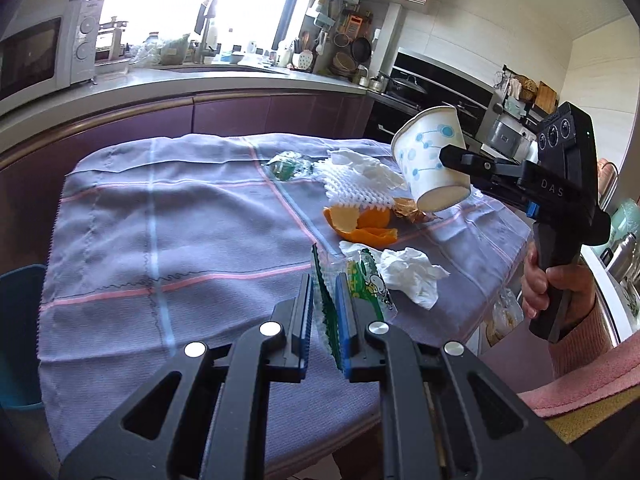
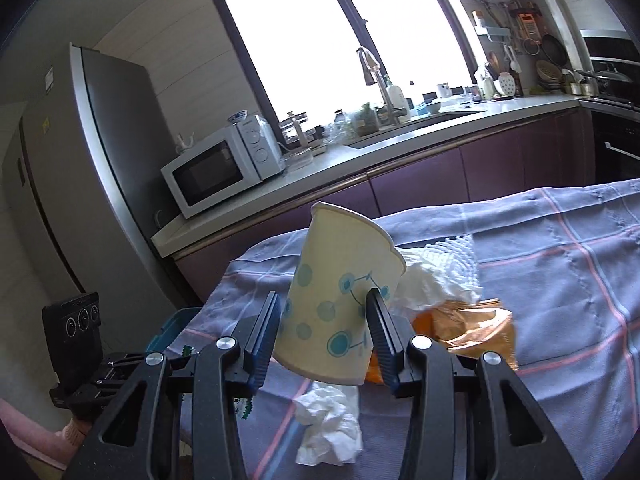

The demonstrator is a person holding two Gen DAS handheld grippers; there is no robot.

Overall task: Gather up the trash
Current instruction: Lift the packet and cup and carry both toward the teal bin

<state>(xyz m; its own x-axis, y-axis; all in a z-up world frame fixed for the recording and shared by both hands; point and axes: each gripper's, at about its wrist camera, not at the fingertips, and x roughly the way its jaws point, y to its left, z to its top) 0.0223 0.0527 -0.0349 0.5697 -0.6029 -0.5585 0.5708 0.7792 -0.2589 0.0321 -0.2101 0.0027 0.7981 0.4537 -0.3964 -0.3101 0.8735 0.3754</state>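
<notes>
trash in both claws above the table
left gripper (image 1: 325, 320) pinches a green snack wrapper (image 1: 362, 280), right gripper (image 2: 324, 330) clamps a paper cup (image 2: 340, 300); crumpled tissue (image 1: 412, 274), orange peel (image 1: 360, 222) and foam fruit net (image 1: 356, 188) litter the checked tablecloth (image 1: 160, 232).

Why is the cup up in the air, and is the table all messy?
The right gripper holds the dotted white paper cup tilted above the table. Crumpled white tissues, orange peel and white foam netting lie scattered on the purple checked cloth: trash, nothing spilled.
</notes>
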